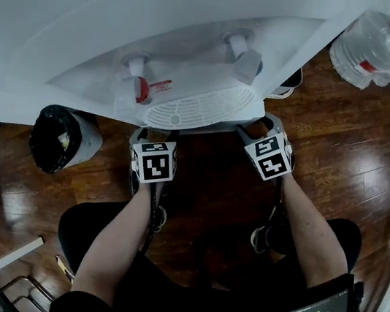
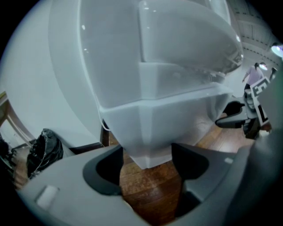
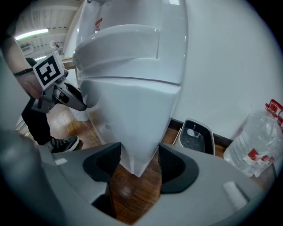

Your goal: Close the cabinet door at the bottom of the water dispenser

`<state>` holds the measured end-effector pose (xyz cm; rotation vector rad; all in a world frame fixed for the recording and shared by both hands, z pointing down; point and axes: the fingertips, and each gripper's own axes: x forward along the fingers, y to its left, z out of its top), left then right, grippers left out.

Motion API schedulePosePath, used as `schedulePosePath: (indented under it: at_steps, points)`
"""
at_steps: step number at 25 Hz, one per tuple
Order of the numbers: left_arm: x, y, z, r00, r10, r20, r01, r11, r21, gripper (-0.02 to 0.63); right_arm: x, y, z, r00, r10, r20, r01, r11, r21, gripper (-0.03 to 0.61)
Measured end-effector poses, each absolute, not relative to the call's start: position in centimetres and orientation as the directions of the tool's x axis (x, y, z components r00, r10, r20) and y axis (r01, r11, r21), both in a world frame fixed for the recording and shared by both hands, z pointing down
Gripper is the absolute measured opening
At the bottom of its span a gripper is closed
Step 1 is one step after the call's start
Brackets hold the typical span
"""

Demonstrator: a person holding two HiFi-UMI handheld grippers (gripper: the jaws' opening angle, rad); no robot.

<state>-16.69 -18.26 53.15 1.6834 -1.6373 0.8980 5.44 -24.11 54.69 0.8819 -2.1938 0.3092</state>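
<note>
Left gripper (image 2: 146,167): jaws wide apart, clamped on nothing; the white lower front of the dispenser (image 1: 197,55) shows between them, with floor (image 2: 150,185) below it; no pad seen to press on it.
Right gripper (image 3: 135,164): jaws also apart and empty; it faces the same white front from the other side, just beside it.
Door (image 3: 132,128): at the dispenser's base, under the drip tray (image 1: 199,108), just ahead of both grippers; hidden by the overhang in the head view; ajar or flush cannot be told.
Step in hand: judged as lining up on the door, both grippers angled down at it; push not yet evident.
Next move: likely a flat push with the jaw tips on the door's free edge, straight toward the cabinet until it seats; no grip needed.
</note>
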Motion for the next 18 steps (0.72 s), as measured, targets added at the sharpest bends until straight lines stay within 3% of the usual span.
schedulePosePath:
  at_steps: [18]
  points:
    - [-16.5,-18.7,53.1,0.017,-0.576,0.817,-1.0,-0.01,0.014,0.36,4.7,-27.0,54.6,-0.472,-0.512,0.717,-0.658,0.747,0.1,0.27]
